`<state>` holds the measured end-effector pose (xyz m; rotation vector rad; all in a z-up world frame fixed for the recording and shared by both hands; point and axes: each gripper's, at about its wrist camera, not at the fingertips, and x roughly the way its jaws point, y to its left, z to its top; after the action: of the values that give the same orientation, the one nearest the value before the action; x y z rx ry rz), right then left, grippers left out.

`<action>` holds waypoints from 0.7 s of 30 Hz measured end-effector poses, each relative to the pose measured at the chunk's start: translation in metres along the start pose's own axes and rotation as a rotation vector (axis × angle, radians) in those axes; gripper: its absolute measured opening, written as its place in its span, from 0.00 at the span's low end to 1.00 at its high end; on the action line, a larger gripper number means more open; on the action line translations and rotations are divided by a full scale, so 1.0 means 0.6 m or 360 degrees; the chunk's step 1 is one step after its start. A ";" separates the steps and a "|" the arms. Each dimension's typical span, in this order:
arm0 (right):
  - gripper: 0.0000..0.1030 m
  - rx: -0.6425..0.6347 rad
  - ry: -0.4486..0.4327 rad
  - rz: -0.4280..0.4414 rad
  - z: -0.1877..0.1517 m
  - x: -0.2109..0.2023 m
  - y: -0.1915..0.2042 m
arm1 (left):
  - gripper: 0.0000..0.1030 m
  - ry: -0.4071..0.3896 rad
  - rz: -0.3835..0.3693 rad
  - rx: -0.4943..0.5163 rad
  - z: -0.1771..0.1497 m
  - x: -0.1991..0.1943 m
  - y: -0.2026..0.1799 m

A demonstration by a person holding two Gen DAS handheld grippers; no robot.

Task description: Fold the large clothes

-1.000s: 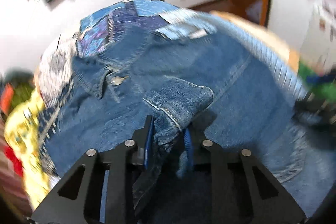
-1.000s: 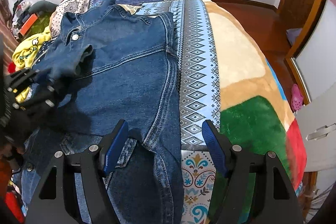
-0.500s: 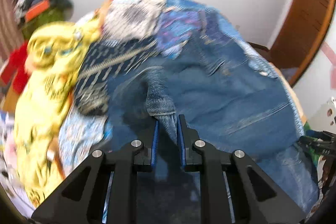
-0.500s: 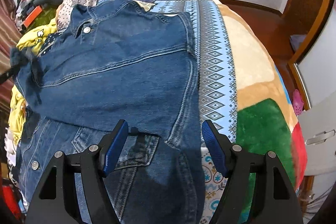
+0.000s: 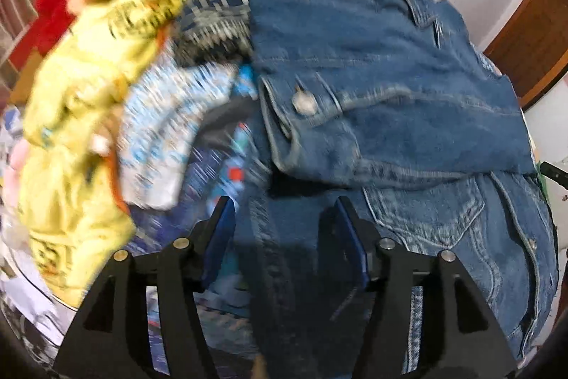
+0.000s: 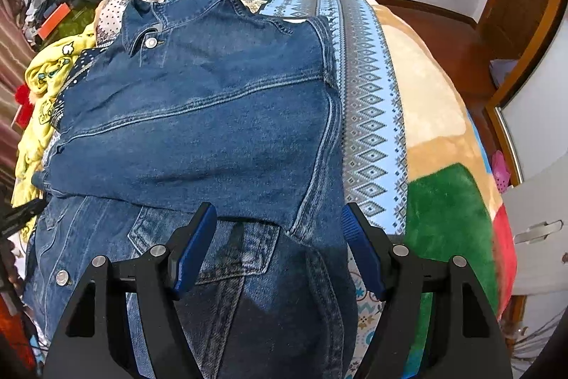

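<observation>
The denim jacket lies spread on the patchwork bedspread, its upper part folded down over the lower half. The left gripper is opening, its pads clear of the denim below; the right gripper hangs wide above the jacket's near edge, gripping nothing. A yellow garment is heaped to the left.

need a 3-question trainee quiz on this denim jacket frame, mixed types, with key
1. True or false: the blue denim jacket lies on the patchwork bedspread with a sleeve folded across it.
2. Which garment lies beside the jacket: A) the yellow printed garment, B) a black coat?
3. Fill in: the right gripper holds ____.

Key:
1. True
2. A
3. Nothing; its fingers hang apart above the denim. The left gripper is opening, empty too.
</observation>
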<state>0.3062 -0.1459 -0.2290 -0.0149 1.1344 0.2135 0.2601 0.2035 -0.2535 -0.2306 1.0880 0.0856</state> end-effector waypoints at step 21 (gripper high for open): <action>0.73 0.0095 -0.0099 0.0054 0.167 0.082 -0.054 | 0.64 -0.0060 -0.0322 -0.0144 0.257 0.135 0.076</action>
<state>0.4215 -0.1577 -0.2339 0.0634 1.0788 0.2091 0.4228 0.2791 -0.2633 -0.4176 1.0191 -0.0419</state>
